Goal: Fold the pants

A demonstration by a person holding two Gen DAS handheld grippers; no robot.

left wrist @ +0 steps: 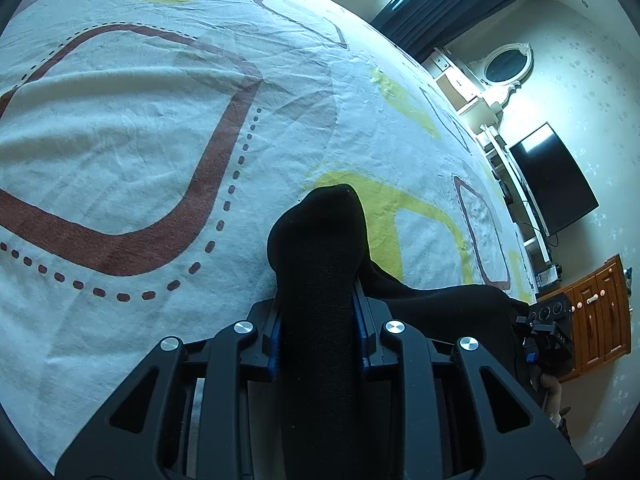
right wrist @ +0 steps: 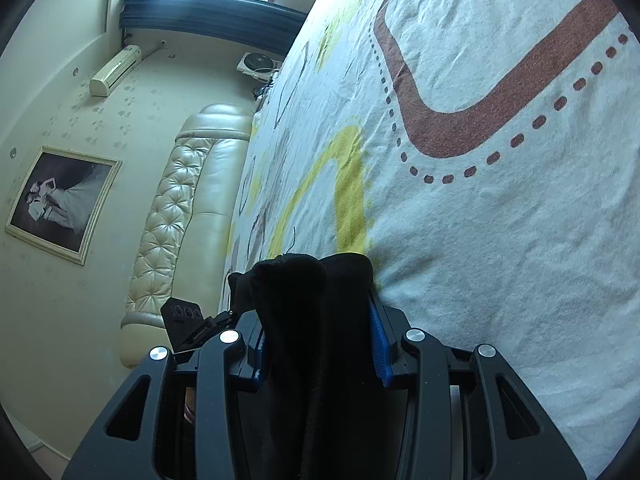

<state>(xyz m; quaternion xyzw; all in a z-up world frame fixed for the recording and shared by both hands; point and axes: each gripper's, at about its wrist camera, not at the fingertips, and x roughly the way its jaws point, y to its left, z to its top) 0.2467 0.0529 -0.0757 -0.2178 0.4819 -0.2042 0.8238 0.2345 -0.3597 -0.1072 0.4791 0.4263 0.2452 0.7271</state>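
- Clamping a bunched ridge of black knit fabric, the left gripper [left wrist: 316, 320] has its blue-padded jaws pressed against the cloth on both sides.
- Gripping likewise, the right gripper [right wrist: 320, 340] is closed on another thick bundle of the same black knit pants [right wrist: 312, 320], which fill the space between its jaws.
- Between the two grippers the pants sag in a dark span above the bed, lifted rather than laid flat.
- Beyond lies the pale bedsheet printed with brown and yellow loops [left wrist: 160, 128], wrinkled.
- Farther off stand a dark flat television [left wrist: 556, 180] and a cream tufted headboard [right wrist: 180, 208].
- Judging by this, the carry-over step is in hand; next, lower both ends evenly so the edges meet.
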